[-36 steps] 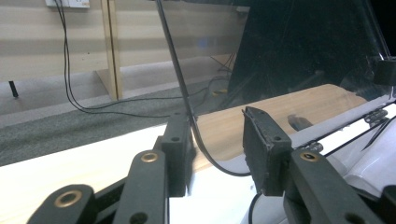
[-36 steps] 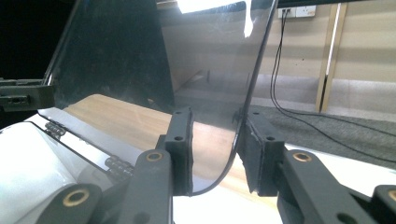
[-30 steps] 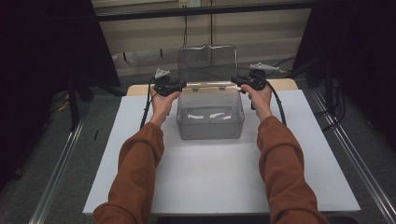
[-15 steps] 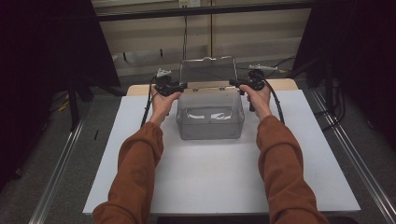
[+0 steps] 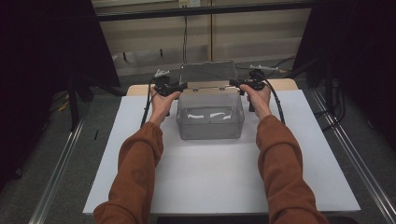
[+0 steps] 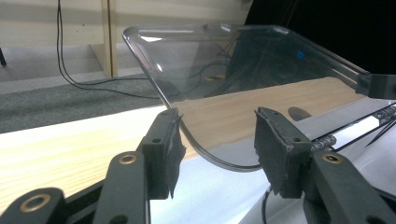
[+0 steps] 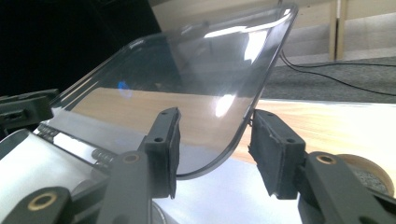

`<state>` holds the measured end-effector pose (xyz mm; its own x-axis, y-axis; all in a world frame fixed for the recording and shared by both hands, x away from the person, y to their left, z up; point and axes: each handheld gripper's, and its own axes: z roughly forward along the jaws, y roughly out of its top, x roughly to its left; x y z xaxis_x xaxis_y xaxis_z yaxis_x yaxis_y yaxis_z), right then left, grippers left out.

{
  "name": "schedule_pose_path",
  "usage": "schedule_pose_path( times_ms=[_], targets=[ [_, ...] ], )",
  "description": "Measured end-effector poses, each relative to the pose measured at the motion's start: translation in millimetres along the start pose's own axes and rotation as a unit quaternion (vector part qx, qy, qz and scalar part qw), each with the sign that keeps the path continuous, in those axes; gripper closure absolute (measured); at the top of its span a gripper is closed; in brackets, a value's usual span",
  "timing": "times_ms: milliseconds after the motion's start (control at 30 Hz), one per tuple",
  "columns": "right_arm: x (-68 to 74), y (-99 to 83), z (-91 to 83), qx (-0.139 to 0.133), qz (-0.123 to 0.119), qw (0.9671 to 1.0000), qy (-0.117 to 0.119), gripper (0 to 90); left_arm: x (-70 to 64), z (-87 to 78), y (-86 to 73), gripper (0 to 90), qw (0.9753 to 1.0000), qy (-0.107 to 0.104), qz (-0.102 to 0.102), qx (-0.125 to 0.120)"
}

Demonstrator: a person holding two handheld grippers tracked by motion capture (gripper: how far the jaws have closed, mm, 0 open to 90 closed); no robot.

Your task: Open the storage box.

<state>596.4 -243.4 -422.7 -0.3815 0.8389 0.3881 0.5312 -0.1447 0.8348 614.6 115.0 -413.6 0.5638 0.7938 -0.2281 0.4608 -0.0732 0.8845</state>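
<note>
A clear plastic box (image 5: 210, 122) stands at the far middle of the white table (image 5: 210, 182). Its hinged clear lid (image 5: 208, 72) is swung up and leans back. My left gripper (image 5: 182, 86) is at the lid's left edge near the hinge and my right gripper (image 5: 235, 84) at its right edge. In the left gripper view the left gripper (image 6: 217, 135) is open, with the rounded corner of the lid (image 6: 243, 60) between its jaws. In the right gripper view the right gripper (image 7: 212, 135) is also open, astride the lid (image 7: 187, 79) at its corner.
A wooden board (image 5: 285, 84) lies under the table's far edge. Cables (image 5: 185, 32) run over the grey floor behind. Metal rails (image 5: 56, 177) flank the table. Pale shapes (image 5: 210, 114) show inside the box; what they are is unclear.
The lid has swung further back and its top edge sits lower. The right hand has shifted slightly inward; the left hand has barely moved.
</note>
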Motion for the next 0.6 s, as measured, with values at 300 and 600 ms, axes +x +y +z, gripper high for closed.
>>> schedule_pose_path(
  times_ms=[300, 600],
  targets=[
    [6.0, 0.8, 1.8, -0.030, -0.030, 0.9983, -0.041, 56.9, 1.9, 1.4, -2.1, 45.8, 0.9998, 0.021, -0.006, 0.003],
    [6.1, 2.1, -3.9, -0.038, -0.039, 0.9979, -0.033, 41.0, 1.0, -0.9, -3.9, 36.8, 0.9997, 0.021, 0.005, -0.008]
  ],
)
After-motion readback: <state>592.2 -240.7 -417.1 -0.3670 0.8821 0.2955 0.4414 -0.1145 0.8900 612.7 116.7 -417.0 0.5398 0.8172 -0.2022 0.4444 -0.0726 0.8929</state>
